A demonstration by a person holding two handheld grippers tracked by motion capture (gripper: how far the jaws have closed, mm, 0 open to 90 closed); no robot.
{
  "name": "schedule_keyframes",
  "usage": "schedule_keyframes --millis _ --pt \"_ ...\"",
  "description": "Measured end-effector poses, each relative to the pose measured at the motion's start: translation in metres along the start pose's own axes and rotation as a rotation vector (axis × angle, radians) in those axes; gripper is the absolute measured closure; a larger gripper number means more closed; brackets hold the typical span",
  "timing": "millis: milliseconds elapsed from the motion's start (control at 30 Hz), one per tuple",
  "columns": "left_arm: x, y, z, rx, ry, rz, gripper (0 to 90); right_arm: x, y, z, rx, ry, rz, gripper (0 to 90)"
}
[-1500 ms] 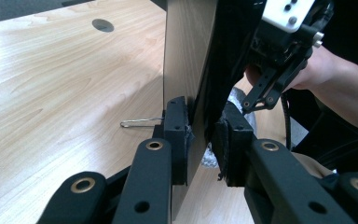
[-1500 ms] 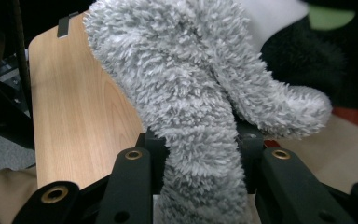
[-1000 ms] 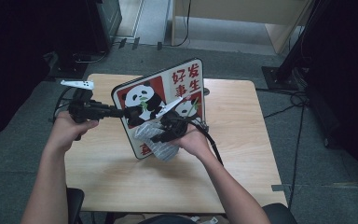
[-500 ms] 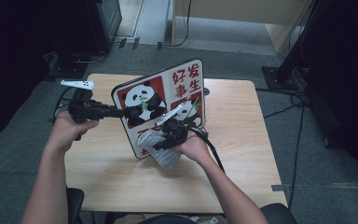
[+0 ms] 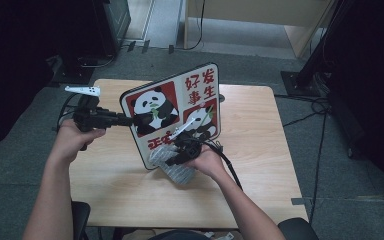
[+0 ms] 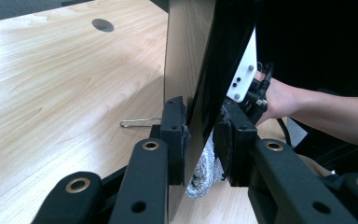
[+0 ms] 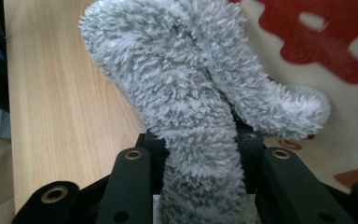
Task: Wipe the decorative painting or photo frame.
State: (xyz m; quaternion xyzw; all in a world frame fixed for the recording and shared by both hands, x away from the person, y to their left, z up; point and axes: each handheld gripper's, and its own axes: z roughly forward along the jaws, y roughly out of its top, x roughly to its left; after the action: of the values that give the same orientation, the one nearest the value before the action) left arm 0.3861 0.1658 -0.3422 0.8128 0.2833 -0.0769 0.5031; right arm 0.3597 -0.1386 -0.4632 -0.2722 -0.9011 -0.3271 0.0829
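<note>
Left hand-held gripper [image 5: 139,120] is clamped on the left edge of the panda board [image 5: 175,112], which is kept standing tilted on the worktop [image 5: 260,130]; in the left gripper view the board's thin edge [image 6: 200,70] is seen sandwiched between the two black pads [image 6: 175,135], and those jaws have just been easing open a touch, though the board is still between them and gripped. Right hand-held gripper [image 5: 172,159] is clenched on a fluffy grey cloth [image 5: 172,167]; from its own camera the cloth [image 7: 200,102] is seen bunched up between the jaws and flopped forward against the board's printed face [image 7: 335,42], right by the red lettering. From the high view the cloth is pressed at the board's lower edge, near the bottom corner closest to the person, touching both the board and the worktop; the right hand [image 5: 207,162] is wrapped round its gripper just behind it. Board's picture side, with two pandas and red characters, is turned toward the person; its plain wooden back [image 6: 182,42] is seen from the left gripper view, with a small metal clip [image 6: 140,122] lying on the worktop behind it.
</note>
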Motion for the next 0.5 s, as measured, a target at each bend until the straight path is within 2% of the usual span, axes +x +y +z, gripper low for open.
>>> schedule_keyframes --millis 100,233,367,500 --pt "0.0 0.0 0.0 0.002 0.0 0.0 73.9 0.0 -0.001 0.0 0.009 0.003 0.003 67.3" --pt "0.0 0.0 0.0 0.005 0.001 0.001 72.9 0.002 0.001 -0.006 -0.001 0.027 0.037 67.4" --pt "-0.001 0.0 0.0 0.004 0.001 0.005 71.3 0.006 0.003 -0.013 0.005 0.013 0.029 67.9" --pt "0.0 0.0 -0.001 0.002 0.003 -0.001 68.5 0.01 0.007 -0.025 -0.026 0.011 0.016 68.1"
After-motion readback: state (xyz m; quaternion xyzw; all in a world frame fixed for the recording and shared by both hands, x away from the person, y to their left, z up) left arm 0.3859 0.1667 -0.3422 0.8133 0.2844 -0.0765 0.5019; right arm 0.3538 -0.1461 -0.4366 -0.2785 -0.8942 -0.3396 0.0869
